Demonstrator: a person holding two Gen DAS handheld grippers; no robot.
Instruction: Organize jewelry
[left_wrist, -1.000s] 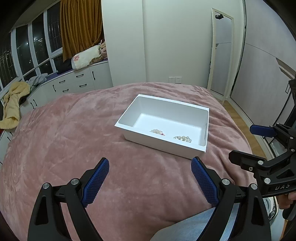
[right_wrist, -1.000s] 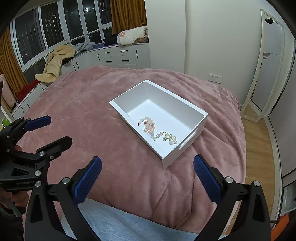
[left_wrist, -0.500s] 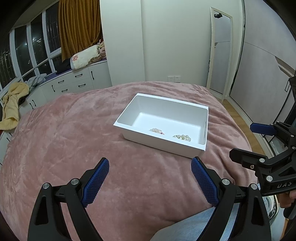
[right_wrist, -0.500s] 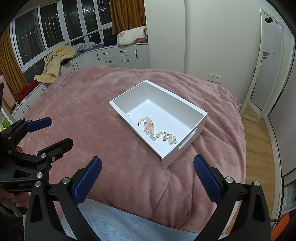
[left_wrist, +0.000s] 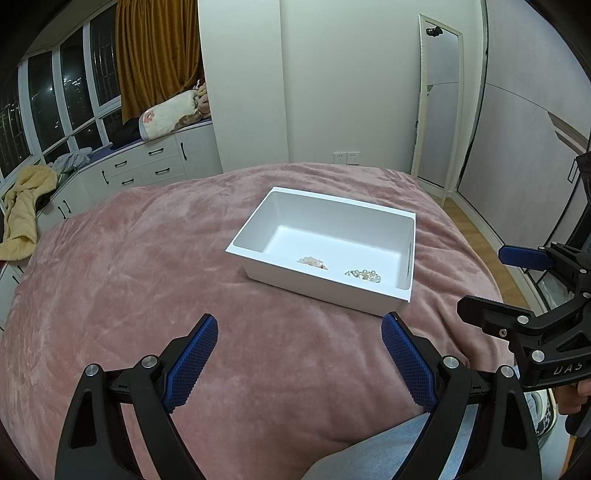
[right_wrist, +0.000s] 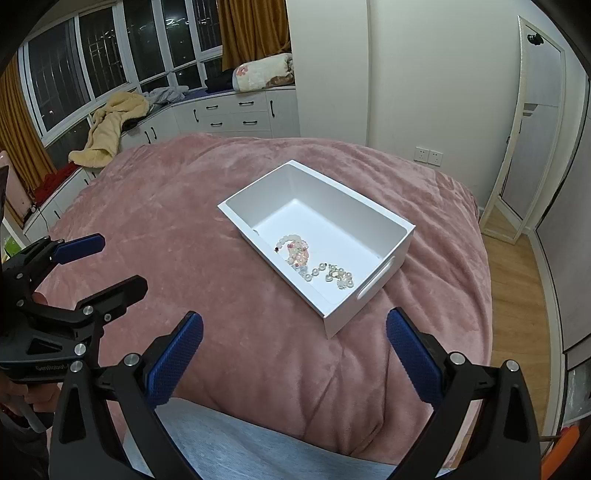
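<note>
A white rectangular box (left_wrist: 280, 221) (right_wrist: 258, 192) rests on the pink bed cover. Inside lie a pink bead bracelet (left_wrist: 312, 261) (right_wrist: 295, 249) and a pearl bracelet (left_wrist: 364, 275) (right_wrist: 334, 275), side by side near the box's near wall. My left gripper (left_wrist: 299, 328) (right_wrist: 107, 262) hovers open over the cover, well short of the box, with nothing between its blue pads. Just as wide open and empty, my right gripper (right_wrist: 293, 325) (left_wrist: 509, 277) hangs near the bed's front edge, to the right of the left one.
The pink bed cover (left_wrist: 147, 277) spreads widely around the box. White drawers (right_wrist: 236, 114) with piled clothes and a yellow blanket (right_wrist: 110, 125) line the windows. A standing mirror (left_wrist: 439, 103) leans at the back wall. A person's grey-clad leg (right_wrist: 240, 443) lies below the grippers.
Both grippers have drifted very slightly; the box and bracelets stay where they were. Neither gripper has changed its opening.
</note>
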